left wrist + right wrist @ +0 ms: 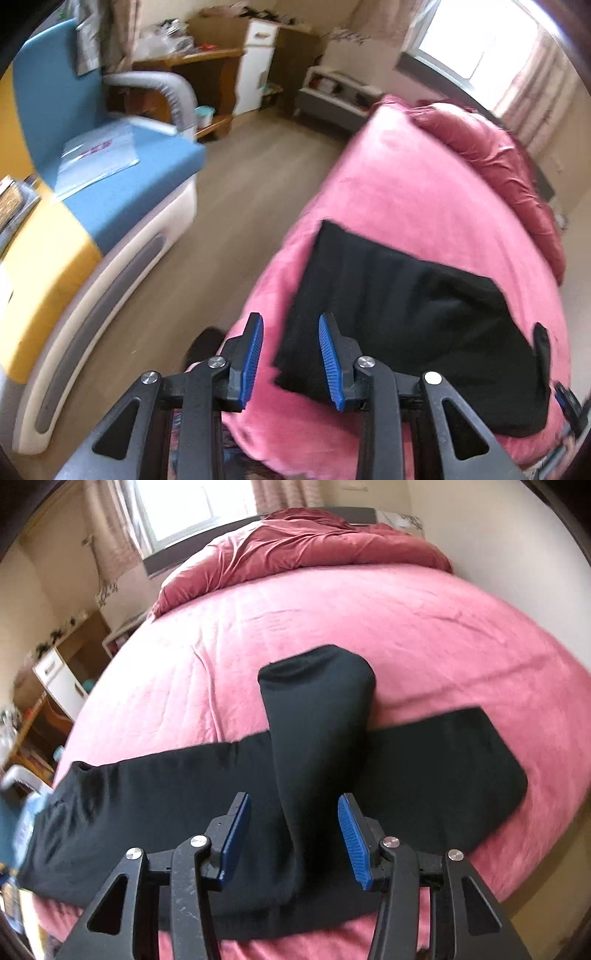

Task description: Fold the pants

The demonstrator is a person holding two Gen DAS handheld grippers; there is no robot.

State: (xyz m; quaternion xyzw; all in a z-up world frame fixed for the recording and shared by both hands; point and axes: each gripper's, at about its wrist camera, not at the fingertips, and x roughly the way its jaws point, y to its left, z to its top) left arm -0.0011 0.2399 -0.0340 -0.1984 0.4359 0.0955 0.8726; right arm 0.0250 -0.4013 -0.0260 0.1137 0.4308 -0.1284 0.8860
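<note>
Meanwhile, black pants (406, 760) lie on the pink bed (332, 620), one leg toward twelve o'clock, while left gripper (291, 360) and right gripper (295, 834) gape wide, holding nothing.

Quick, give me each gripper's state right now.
Left gripper: open, holding nothing, above the pants.
Right gripper: open, a raised fold of the pants between its fingers, not clamped.

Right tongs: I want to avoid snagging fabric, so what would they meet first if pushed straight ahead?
Probably the black pants: a raised leg fold lies between the open right tongs, with the pink bed beyond. Depth is unclear.
</note>
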